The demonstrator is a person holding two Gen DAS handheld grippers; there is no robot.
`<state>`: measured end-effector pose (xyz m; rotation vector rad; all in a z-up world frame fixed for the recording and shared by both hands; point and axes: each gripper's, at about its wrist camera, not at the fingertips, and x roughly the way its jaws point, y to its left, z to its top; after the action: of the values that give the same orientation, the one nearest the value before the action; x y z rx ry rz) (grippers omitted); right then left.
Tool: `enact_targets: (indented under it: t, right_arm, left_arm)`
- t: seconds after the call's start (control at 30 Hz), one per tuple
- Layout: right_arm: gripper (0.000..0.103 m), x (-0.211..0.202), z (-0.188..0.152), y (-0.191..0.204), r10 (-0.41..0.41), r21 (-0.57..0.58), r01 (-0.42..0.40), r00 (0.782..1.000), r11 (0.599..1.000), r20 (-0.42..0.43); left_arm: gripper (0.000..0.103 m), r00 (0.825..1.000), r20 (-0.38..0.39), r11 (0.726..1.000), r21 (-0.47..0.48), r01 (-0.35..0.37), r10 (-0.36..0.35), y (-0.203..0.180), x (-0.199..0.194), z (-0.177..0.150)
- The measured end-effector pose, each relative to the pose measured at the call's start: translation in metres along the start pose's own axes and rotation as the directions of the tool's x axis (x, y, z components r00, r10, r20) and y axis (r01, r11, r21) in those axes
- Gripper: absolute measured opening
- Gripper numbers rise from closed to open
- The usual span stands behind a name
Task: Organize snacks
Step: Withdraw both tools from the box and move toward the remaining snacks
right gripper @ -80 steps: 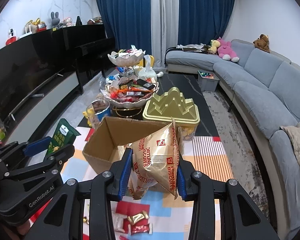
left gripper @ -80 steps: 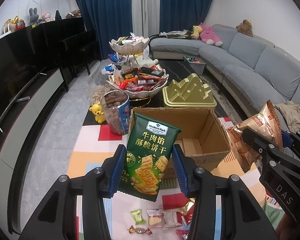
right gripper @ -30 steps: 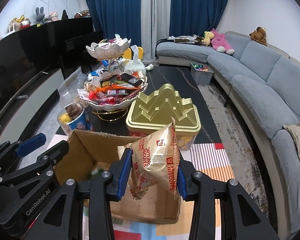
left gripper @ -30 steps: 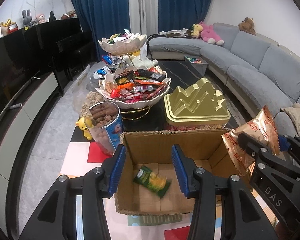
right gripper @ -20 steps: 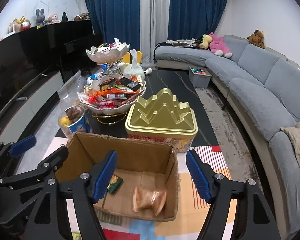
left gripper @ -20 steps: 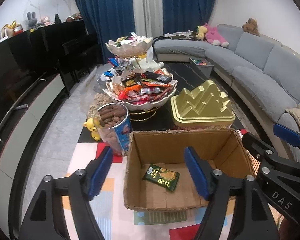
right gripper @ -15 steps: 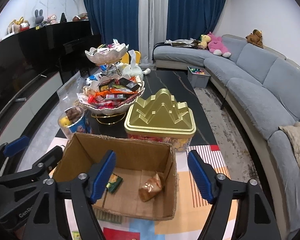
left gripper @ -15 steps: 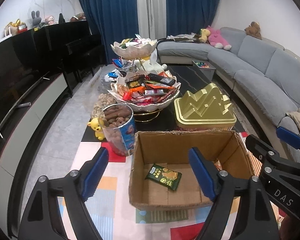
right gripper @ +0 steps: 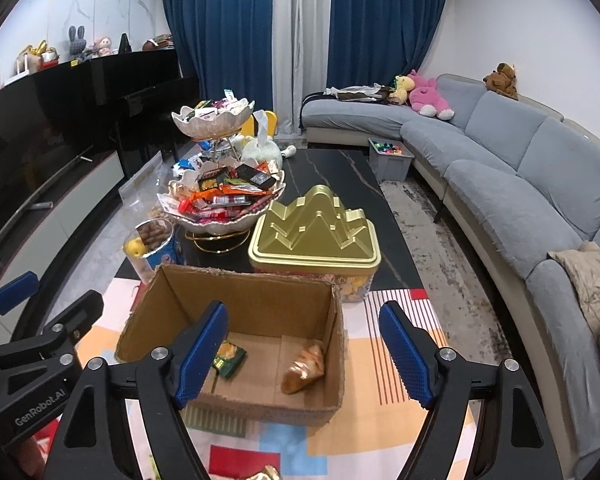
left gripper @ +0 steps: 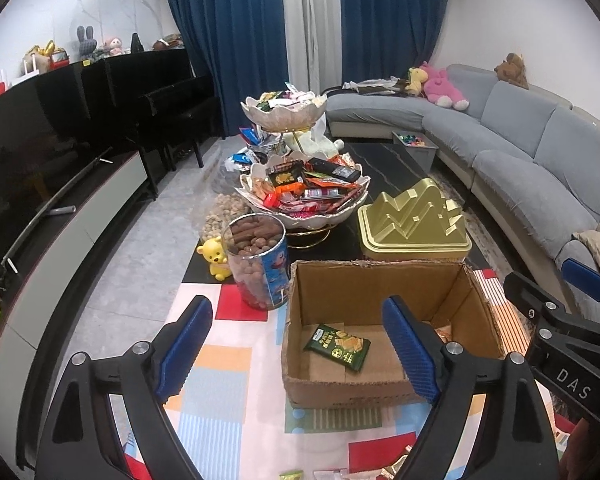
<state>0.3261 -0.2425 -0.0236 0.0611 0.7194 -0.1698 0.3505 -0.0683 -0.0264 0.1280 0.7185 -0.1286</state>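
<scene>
An open cardboard box [left gripper: 384, 280] [right gripper: 252, 288] stands on the patterned mat. A green biscuit packet [left gripper: 337, 346] [right gripper: 229, 358] lies flat on its floor. A gold-orange biscuit bag [right gripper: 305, 369] lies in the box's right part; in the left wrist view only its edge [left gripper: 444, 333] shows. My left gripper [left gripper: 300, 350] is open and empty, above the box's near left side. My right gripper [right gripper: 304, 356] is open and empty, above the box's near edge.
Behind the box stand a gold mountain-shaped tin [left gripper: 414, 220], a two-tier bowl stand full of snacks [left gripper: 304, 192], a clear tub of brown snacks [left gripper: 256, 260] and a yellow bear figure [left gripper: 216, 256]. Small wrapped candies [left gripper: 332, 474] lie on the mat nearest me. A grey sofa [right gripper: 520, 184] runs along the right.
Both grippers let go of their packets, which now lie in the box. Both have opened wide and drawn back a little from the box.
</scene>
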Motion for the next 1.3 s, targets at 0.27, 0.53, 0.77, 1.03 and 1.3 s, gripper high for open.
enact_targets:
  t: [0.27,0.53,0.77,1.03,1.3]
  right_arm:
    - [0.079,-0.014,-0.008,-0.002,-0.006,0.01,0.006,1.0,1.0,0.001]
    - [0.079,-0.023,-0.017,-0.002,-0.005,0.009,0.005,1.0,1.0,0.005]
    - [0.079,-0.032,-0.029,-0.004,-0.009,0.005,0.009,1.0,1.0,-0.002]
    - [0.079,-0.04,-0.045,-0.004,-0.006,-0.001,0.006,1.0,1.0,-0.028]
    - [0.079,-0.045,-0.057,-0.001,-0.007,-0.018,0.006,0.999,1.0,-0.046]
  left_arm:
    - [0.089,1.0,0.008,1.0,0.013,-0.006,0.006,0.003,-0.016,-0.01]
    - [0.089,1.0,0.006,1.0,0.011,-0.001,0.001,0.008,-0.029,-0.02]
    - [0.089,1.0,0.003,1.0,0.018,0.003,-0.003,0.011,-0.041,-0.033]
    - [0.089,1.0,-0.012,1.0,0.029,0.013,-0.013,0.013,-0.05,-0.047]
    - [0.089,0.999,-0.032,0.998,0.054,0.011,-0.009,0.014,-0.051,-0.063]
